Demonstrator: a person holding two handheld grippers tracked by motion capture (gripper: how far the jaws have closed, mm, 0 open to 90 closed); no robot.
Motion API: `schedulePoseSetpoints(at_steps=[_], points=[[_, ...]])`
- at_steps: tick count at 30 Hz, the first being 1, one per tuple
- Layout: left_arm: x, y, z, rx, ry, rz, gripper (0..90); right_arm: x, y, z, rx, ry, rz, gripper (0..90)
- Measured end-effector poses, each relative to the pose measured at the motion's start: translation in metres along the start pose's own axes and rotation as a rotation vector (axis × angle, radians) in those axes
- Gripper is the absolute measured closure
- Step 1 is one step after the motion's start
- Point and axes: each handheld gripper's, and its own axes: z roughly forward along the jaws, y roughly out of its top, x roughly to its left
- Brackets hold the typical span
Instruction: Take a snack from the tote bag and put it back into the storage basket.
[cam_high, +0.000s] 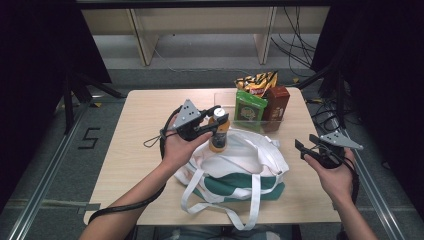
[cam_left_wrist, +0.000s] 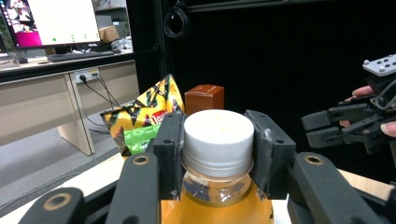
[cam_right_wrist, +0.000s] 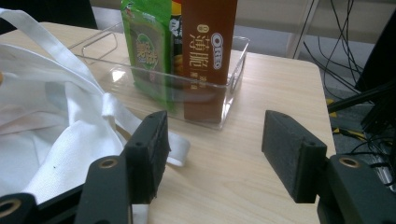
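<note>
Bottle (cam_high: 219, 134) of orange drink hangs over the mouth of the white bag (cam_high: 235, 170), clamped by its cap in the left gripper (cam_high: 216, 120); packing seems barely begun, snacks waiting in the clear tray (cam_right_wrist: 233, 70). Right gripper (cam_high: 301, 146) hovers apart, empty.

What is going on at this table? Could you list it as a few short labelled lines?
Left gripper: shut on the bottle's white cap
Bottle: orange drink, upright above the bag
Bag: white and green cloth, on the table
Right gripper: open, holding nothing
Clear tray: holds green packet, brown box, yellow packet
</note>
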Motion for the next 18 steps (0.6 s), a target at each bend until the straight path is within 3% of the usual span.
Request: schedulePoseSetpoints(at_steps=[18], points=[[0.008, 0.021, 0.013, -0.023, -0.005, 0.019, 58.9, -0.001, 0.000, 0.002, -0.008, 0.005, -0.006, 41.7]])
